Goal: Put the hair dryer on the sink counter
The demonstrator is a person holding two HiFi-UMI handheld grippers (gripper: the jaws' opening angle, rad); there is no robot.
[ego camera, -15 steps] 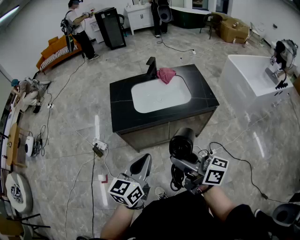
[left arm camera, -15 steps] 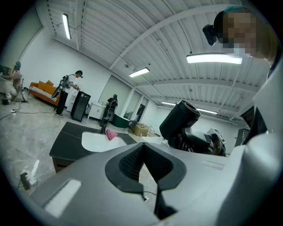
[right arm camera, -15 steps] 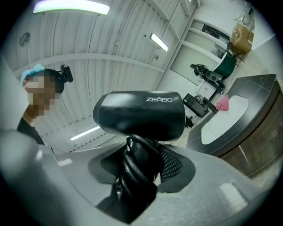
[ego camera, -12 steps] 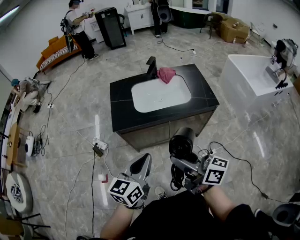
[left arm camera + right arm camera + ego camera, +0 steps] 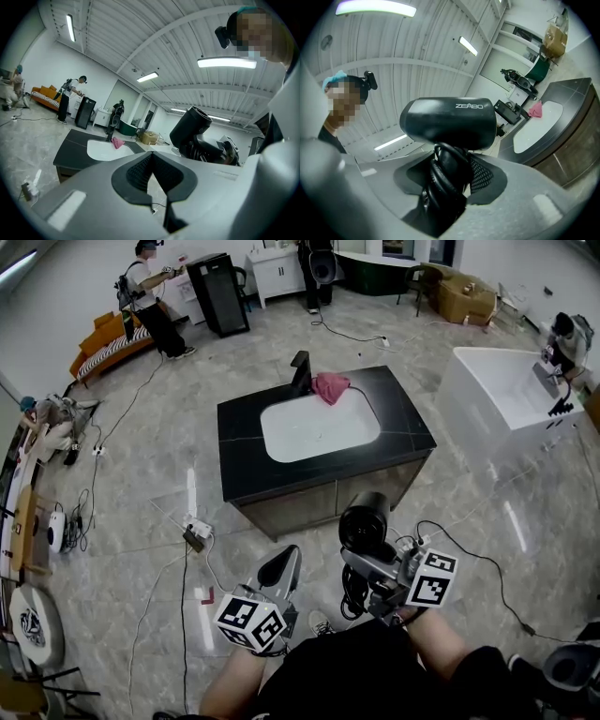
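The black hair dryer [image 5: 364, 522] is held upright in front of my body, barrel on top. My right gripper [image 5: 364, 565] is shut on its handle, which has the cord wound round it [image 5: 443, 180]. The right gripper view shows the barrel [image 5: 448, 123] just above the jaws. My left gripper [image 5: 278, 571] hangs to its left, shut with nothing in it; its pads [image 5: 140, 171] meet in a V. The black sink counter [image 5: 411, 433] with a white basin [image 5: 319, 427] stands on the floor ahead of both grippers. It is also seen in the left gripper view [image 5: 70, 146].
On the counter's far edge stand a black faucet [image 5: 300, 372] and a pink cloth [image 5: 331, 387]. A power strip [image 5: 197, 535] and cables lie on the floor at the left. A white tub [image 5: 502, 395] stands at the right. A person [image 5: 148, 296] stands at the far back.
Hardly anything: the head view has shifted a little, so the counter sits slightly higher and further left. Both grippers keep their places and the hair dryer stays held.
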